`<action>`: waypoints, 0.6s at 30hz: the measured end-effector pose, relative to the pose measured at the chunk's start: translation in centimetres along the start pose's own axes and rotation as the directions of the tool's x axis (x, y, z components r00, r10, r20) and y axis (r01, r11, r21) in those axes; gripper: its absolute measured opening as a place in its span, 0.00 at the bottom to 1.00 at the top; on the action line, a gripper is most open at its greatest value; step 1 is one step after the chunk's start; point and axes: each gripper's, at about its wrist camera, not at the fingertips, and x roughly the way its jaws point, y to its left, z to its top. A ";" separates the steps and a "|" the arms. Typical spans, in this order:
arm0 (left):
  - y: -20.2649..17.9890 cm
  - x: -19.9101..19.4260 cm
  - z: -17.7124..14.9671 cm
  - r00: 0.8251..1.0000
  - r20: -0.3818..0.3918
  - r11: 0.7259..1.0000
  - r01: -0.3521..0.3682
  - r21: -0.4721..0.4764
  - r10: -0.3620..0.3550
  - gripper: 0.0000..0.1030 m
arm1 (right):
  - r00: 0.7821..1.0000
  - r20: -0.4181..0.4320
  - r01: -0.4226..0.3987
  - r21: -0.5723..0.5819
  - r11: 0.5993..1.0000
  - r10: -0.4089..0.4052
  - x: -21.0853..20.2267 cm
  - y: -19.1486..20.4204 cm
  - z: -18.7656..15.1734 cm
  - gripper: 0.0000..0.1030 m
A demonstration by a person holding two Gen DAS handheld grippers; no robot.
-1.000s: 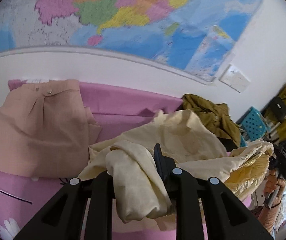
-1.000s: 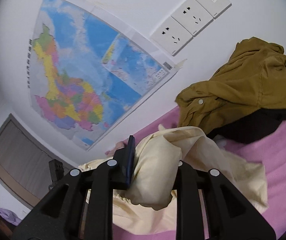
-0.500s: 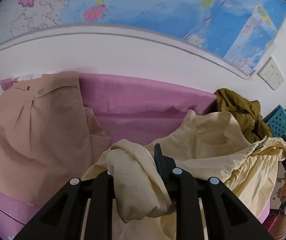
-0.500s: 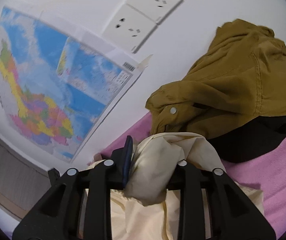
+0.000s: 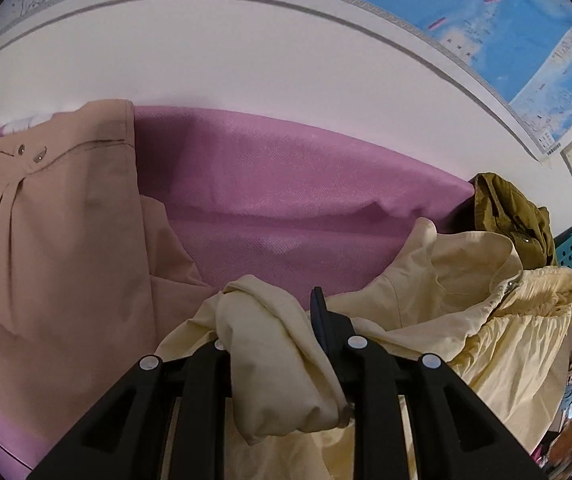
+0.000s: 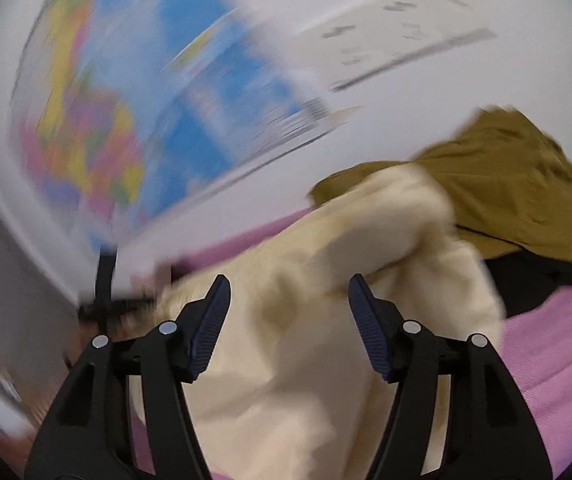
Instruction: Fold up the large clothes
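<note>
While left tool (image 5: 273,320) clamping cream jacket (image 5: 466,280), right tool (image 6: 288,312) just spread apart.

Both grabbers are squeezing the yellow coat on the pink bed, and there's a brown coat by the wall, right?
Not quite. Only the left gripper is squeezing the yellow coat. The right wrist view shows the right gripper with its jaws apart; they have just been opening, and the coat lies loose between them. The rest holds: the bed is pink and a brown coat lies by the wall.
</note>
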 end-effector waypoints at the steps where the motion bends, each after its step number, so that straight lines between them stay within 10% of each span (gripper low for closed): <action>1: 0.0 0.0 0.0 1.000 -0.002 1.000 -0.001 0.000 0.001 0.20 | 0.998 -0.048 0.029 -0.115 0.993 -0.035 1.4 2.1 -1.0 0.61; 5: -0.5 -0.2 0.1 1.000 -0.001 1.000 -0.007 0.004 0.007 0.21 | 0.972 -0.129 0.141 -0.359 0.923 -0.198 6.7 5.6 -3.5 0.56; 8: -0.8 -0.9 -0.2 1.000 0.016 1.000 -0.001 0.005 0.001 0.24 | 0.941 -0.091 0.247 -0.475 0.845 -0.326 9.4 5.8 -4.4 0.16; 18: -0.7 -6.6 -2.2 0.973 0.149 0.984 0.170 0.045 -0.174 0.45 | 0.965 0.019 0.251 -0.353 0.901 -0.261 8.5 5.0 0.5 0.01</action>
